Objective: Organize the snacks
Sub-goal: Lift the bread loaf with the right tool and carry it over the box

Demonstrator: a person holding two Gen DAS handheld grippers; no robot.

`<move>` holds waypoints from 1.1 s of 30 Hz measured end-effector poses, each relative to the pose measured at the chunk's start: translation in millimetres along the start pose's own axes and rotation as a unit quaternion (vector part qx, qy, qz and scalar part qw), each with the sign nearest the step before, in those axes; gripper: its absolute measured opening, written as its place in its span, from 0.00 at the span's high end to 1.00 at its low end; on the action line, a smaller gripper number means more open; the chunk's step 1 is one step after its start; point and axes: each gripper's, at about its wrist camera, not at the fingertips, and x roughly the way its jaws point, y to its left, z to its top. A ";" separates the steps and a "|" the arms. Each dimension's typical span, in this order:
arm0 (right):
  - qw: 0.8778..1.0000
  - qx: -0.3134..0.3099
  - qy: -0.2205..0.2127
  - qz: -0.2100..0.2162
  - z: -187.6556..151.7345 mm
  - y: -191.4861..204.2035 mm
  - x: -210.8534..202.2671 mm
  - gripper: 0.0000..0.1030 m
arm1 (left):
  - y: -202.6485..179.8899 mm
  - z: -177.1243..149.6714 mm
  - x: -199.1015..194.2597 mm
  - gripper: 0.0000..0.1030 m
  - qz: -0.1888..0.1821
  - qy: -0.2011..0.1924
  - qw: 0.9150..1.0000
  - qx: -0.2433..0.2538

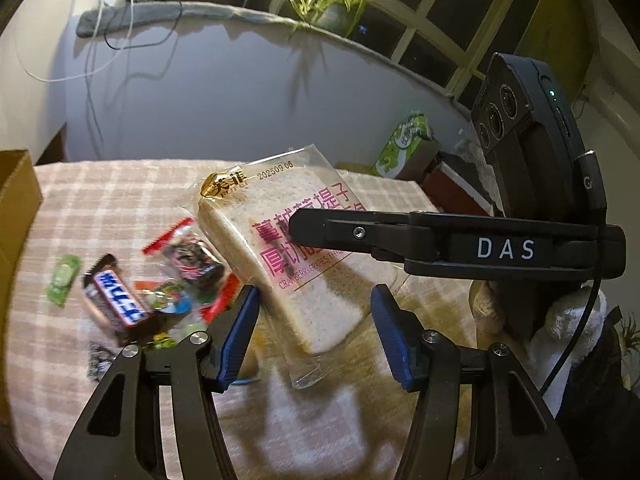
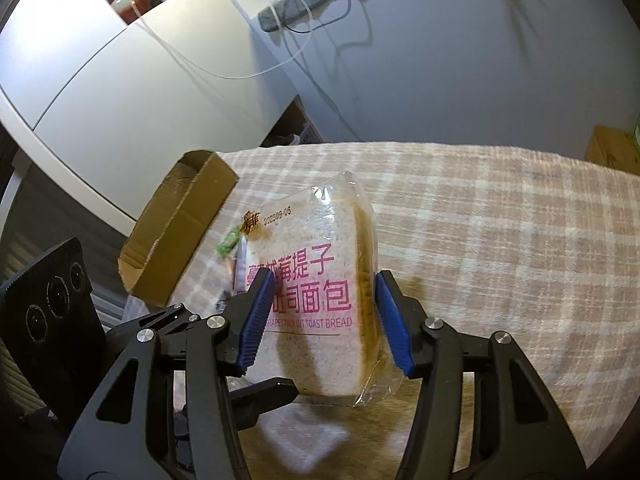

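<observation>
My right gripper [image 2: 320, 316] pinches the toast bread pack [image 2: 320, 300] tilted above the checked table [image 2: 500, 220], long axis pointing away; cardboard box [image 2: 180, 232] lies forward-left, my left gripper [image 1: 316, 332] spread beneath.

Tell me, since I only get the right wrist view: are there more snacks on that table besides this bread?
Observer: Yes. Left of the bread packet there is a small pile: a brown chocolate bar, clear sweets with red edges and a green candy.
Operator: Is the other claw holding any of them?
Observer: No. The left claw is open and empty, with its blue pads apart and pointing at the bread, which the right claw holds.
Operator: What's off to my right?
Observer: A potted plant on the window ledge.
</observation>
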 end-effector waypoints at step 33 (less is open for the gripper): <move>0.991 -0.108 0.020 0.078 44.0 193.5 104.0 0.47 | 139.3 -0.5 -134.7 0.44 0.105 -0.118 0.982 -0.101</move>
